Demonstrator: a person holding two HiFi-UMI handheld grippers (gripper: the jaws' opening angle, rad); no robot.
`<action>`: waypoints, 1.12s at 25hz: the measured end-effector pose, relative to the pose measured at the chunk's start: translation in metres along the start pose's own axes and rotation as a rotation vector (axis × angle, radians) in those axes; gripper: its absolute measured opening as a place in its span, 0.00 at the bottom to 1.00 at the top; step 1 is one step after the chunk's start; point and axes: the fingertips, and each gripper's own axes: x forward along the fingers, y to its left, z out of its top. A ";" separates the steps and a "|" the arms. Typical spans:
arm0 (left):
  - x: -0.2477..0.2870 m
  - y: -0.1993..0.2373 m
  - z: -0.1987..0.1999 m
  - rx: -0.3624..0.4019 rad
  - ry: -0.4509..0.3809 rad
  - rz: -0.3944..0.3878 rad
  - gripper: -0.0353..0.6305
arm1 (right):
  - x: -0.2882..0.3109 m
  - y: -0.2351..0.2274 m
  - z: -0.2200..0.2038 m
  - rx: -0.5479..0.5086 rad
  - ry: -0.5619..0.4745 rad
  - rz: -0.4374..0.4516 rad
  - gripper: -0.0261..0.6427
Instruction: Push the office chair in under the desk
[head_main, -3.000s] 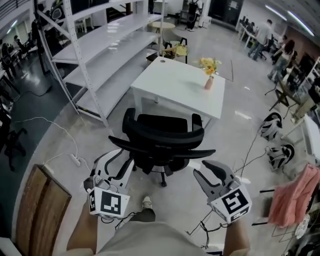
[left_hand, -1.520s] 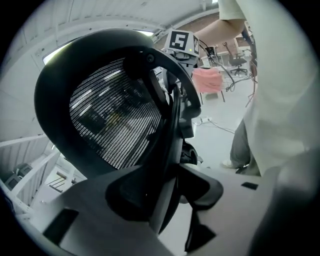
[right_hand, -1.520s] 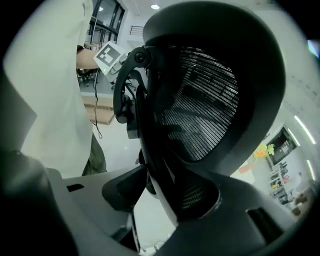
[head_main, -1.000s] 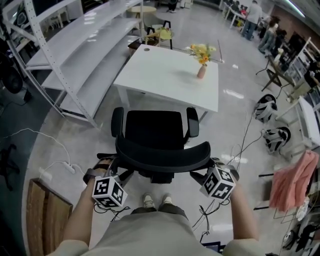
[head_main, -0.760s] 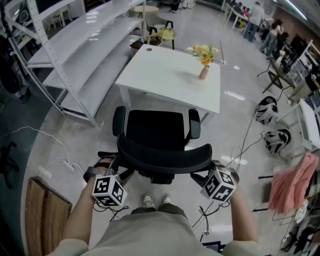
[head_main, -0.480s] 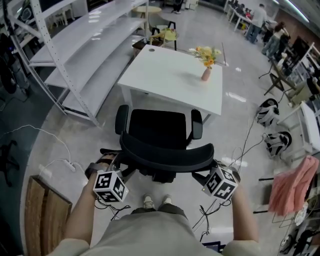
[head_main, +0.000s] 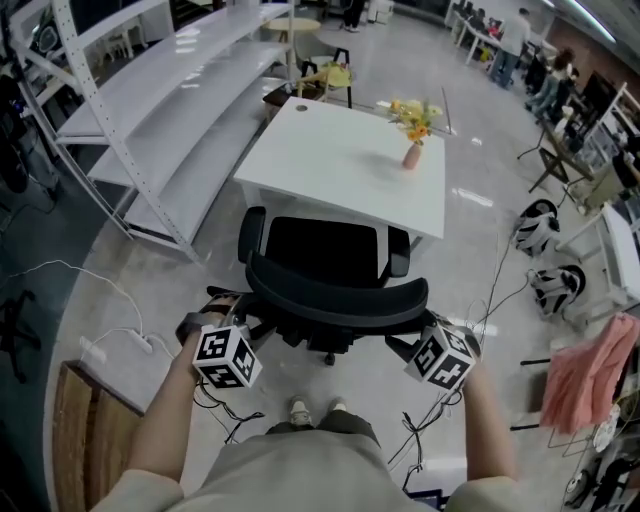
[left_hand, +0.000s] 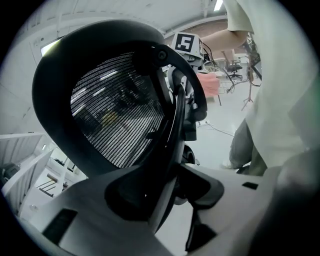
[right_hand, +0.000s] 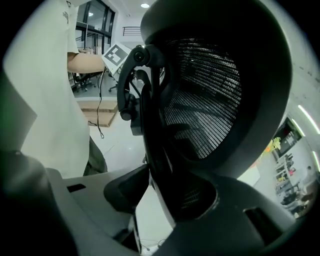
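Observation:
A black mesh office chair (head_main: 335, 298) stands with its seat (head_main: 325, 250) at the near edge of the white desk (head_main: 340, 165). My left gripper (head_main: 228, 318) is shut on the left end of the backrest, my right gripper (head_main: 422, 328) on the right end. In the left gripper view the backrest's dark frame (left_hand: 115, 115) runs between the white jaws of the left gripper (left_hand: 172, 185). The right gripper view shows the same for the right gripper (right_hand: 155, 192) on the mesh backrest (right_hand: 205, 105). The chair's base is mostly hidden under the seat.
A pink vase with yellow flowers (head_main: 412, 155) stands on the desk. A white shelving rack (head_main: 150, 90) runs along the left. A power strip and cables (head_main: 95, 352) and a wooden board (head_main: 85, 430) lie on the floor at left. Helmets (head_main: 540, 225) and a pink cloth (head_main: 590, 370) are at right.
The chair has rolled forward toward the desk, its seat front now at the desk's edge. Both grippers stayed on the backrest ends and moved forward with it.

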 end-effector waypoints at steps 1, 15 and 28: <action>0.003 0.006 0.000 0.003 -0.001 0.000 0.35 | 0.002 -0.005 0.001 0.001 -0.001 -0.006 0.27; 0.057 0.095 0.001 0.020 -0.024 -0.034 0.36 | 0.024 -0.090 0.012 0.023 -0.024 -0.042 0.26; 0.098 0.167 0.006 0.028 -0.035 -0.107 0.36 | 0.039 -0.157 0.021 0.026 -0.053 -0.093 0.26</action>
